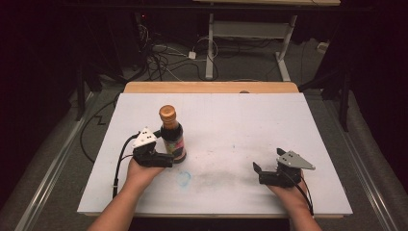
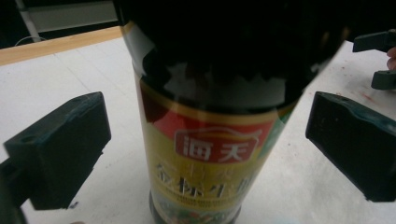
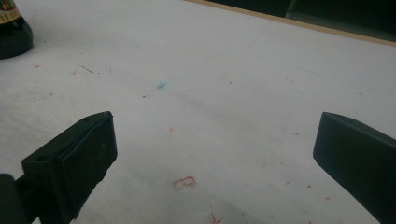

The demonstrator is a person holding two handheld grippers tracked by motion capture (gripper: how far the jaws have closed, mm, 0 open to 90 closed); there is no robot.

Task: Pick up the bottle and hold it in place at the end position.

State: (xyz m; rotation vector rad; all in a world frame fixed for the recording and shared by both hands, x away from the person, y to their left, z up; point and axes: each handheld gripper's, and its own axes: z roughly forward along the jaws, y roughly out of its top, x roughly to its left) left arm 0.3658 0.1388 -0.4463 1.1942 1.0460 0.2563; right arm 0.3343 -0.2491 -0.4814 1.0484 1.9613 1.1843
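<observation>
A dark sauce bottle (image 1: 172, 134) with a copper cap and a red and yellow label stands upright on the white table sheet (image 1: 231, 120), left of centre. My left gripper (image 1: 166, 147) is open, its jaws standing either side of the bottle's lower body without touching it. In the left gripper view the bottle (image 2: 210, 154) rises between the two black jaws with a gap on each side. My right gripper (image 1: 257, 173) rests open near the front right of the sheet, nothing between its jaws. The bottle's base (image 3: 11, 32) shows at the top left of the right gripper view.
The white sheet carries faint smudges and a blue mark (image 1: 183, 177) near the front. A wooden table edge (image 1: 211, 87) runs along the far side. Beyond it are cables (image 1: 159, 57) on the floor and a white desk frame (image 1: 250, 33).
</observation>
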